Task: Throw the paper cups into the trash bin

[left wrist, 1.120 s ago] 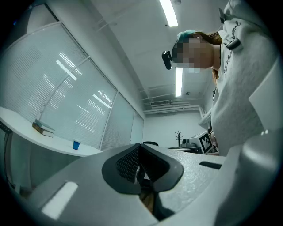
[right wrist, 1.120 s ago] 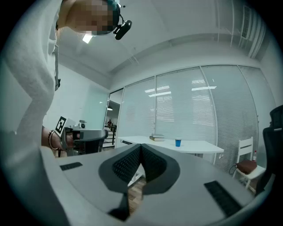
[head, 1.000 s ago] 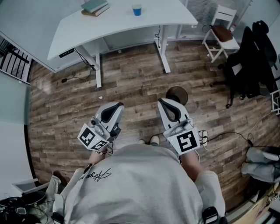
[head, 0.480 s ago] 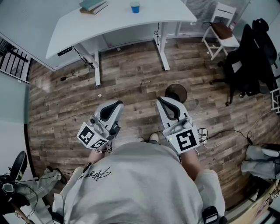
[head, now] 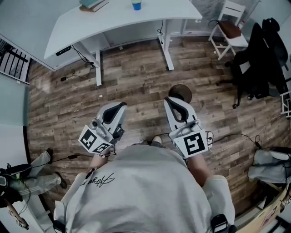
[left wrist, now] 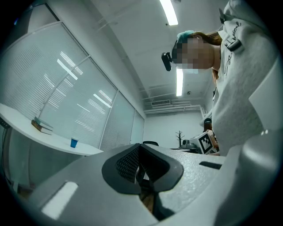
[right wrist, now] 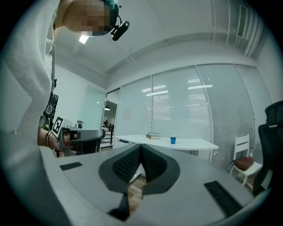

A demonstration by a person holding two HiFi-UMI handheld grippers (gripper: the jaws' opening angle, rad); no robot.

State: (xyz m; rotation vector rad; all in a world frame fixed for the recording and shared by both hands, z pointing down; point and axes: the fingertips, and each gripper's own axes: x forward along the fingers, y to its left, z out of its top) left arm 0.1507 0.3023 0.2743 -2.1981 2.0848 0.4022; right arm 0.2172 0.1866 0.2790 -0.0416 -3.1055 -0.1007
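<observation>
A blue paper cup point(head: 136, 5) stands on the white desk point(head: 122, 22) at the far edge of the head view. It also shows as the blue cup point(left wrist: 74, 142) in the left gripper view and the blue cup point(right wrist: 173, 140) in the right gripper view. On the wooden floor just beyond my right gripper point(head: 169, 101) sits a round dark container point(head: 180, 92), seen from above. My left gripper point(head: 119, 107) is held beside the right one at waist height. Both grippers are shut with nothing in them, far from the desk.
Books point(head: 93, 3) lie on the desk left of the cup. A white chair point(head: 229, 25) and a black office chair with a jacket point(head: 261, 59) stand at the right. Cables point(head: 236, 139) trail over the floor. Another person's legs point(head: 34, 175) are at the lower left.
The desk and cup have slid toward the top edge of the head view. Another person's legs have come further into view at the lower left. Both grippers stay shut, side by side.
</observation>
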